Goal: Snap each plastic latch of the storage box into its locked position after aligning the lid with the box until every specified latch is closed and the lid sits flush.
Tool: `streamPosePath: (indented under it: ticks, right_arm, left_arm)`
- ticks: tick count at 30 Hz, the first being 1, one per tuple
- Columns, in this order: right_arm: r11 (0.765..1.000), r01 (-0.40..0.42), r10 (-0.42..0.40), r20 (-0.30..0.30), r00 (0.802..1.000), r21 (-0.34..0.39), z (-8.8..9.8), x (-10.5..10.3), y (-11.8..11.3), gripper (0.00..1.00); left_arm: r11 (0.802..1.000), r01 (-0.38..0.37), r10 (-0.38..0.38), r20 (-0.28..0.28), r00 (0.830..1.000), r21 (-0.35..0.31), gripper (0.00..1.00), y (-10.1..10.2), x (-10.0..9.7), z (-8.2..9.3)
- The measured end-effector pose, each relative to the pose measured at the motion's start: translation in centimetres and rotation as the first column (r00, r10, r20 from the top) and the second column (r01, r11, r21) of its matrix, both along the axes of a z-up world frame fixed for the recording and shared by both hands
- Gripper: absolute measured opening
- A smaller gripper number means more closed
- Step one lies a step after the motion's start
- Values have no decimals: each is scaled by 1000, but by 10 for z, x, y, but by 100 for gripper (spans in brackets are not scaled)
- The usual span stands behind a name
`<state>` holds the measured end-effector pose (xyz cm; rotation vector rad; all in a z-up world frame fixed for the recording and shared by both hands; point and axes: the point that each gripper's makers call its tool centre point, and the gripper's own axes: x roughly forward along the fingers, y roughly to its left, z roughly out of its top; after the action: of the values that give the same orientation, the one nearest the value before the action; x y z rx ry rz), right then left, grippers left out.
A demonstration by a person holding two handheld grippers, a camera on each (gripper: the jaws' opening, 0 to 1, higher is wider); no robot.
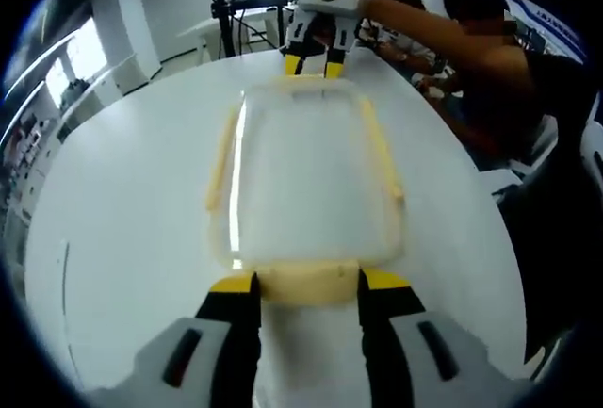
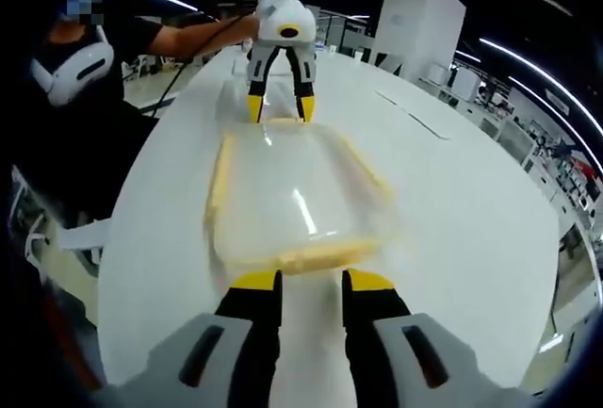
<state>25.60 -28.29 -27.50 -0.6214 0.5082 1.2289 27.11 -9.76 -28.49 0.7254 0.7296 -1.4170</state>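
Here, the box [image 1: 311, 182] is shown on the white table [image 1: 122, 201], a gripper at each short end. The left gripper [image 1: 306, 285] straddles a yellow latch [image 1: 306, 284], jaws parted; the right gripper [image 2: 312, 284] is likewise parted, gripping nothing. If uneven pressure is applied, the lid [image 2: 292, 196] could be tilted and the box slid.

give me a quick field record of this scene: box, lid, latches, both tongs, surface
box: clear storage box with yellow trim, on the table
lid: on the box; flush fit cannot be told
near latch: yellow latch between the left tongs' jaws
far latch: at the right tongs, state unclear
surface: white table
left tongs: open
right tongs: open, at the opposite end
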Motion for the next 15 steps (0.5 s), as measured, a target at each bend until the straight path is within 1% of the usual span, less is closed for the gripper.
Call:
streamPosePath:
  ticks: [6,10,15]
  right_arm:
    - [999,44,-46,49,998,30,7,5,-7,25]
    - [997,64,-66,81,994,36,8,7,-10,25]
    - [997,65,-68,84,994,32,8,8,-11,26]
  left_arm:
    - [1000,-4,4,-1,1000,-3,40,0,2,1]
    - [1000,-1,1,0,1000,-1,40,0,1,0]
    - [1000,3,-3,1,1000,-1,40,0,0,0]
